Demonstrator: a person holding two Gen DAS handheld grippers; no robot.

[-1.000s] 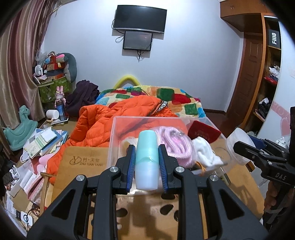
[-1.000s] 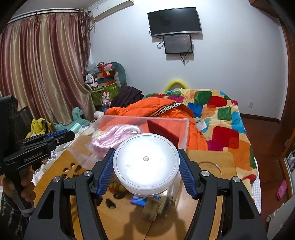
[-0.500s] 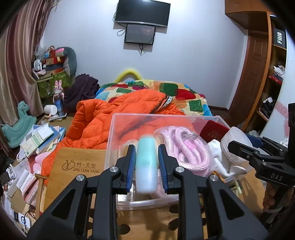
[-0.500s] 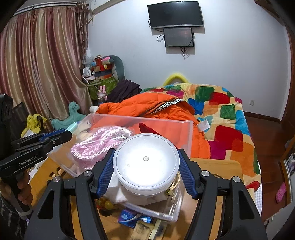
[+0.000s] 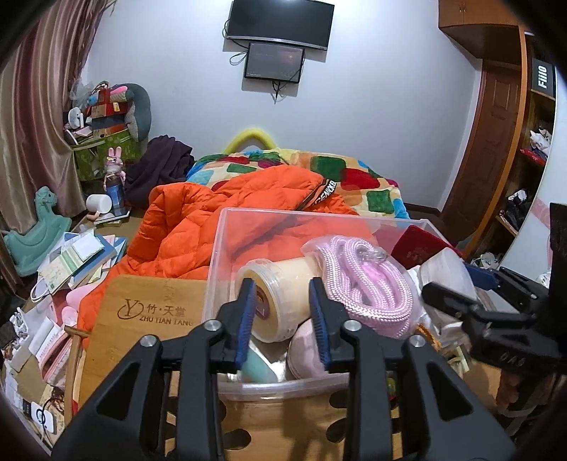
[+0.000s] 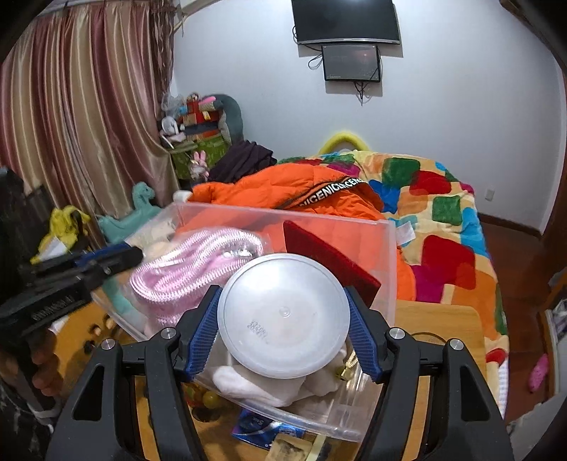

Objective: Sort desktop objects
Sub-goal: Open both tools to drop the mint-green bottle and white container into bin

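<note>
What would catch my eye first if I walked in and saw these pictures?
Probably the clear plastic bin on the wooden desk, stuffed with a coiled pink rope and a cream tub. Right behind it, a bright orange jacket spills off a patchwork bed. In the right view, the right hand-held gripper clamps a round white lid above the bin.

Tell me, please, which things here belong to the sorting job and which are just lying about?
Job: clear bin, teal bottle, pink rope, round white container in right gripper.
Lying about: orange jacket, patchwork blanket, toy horse, television.
</note>
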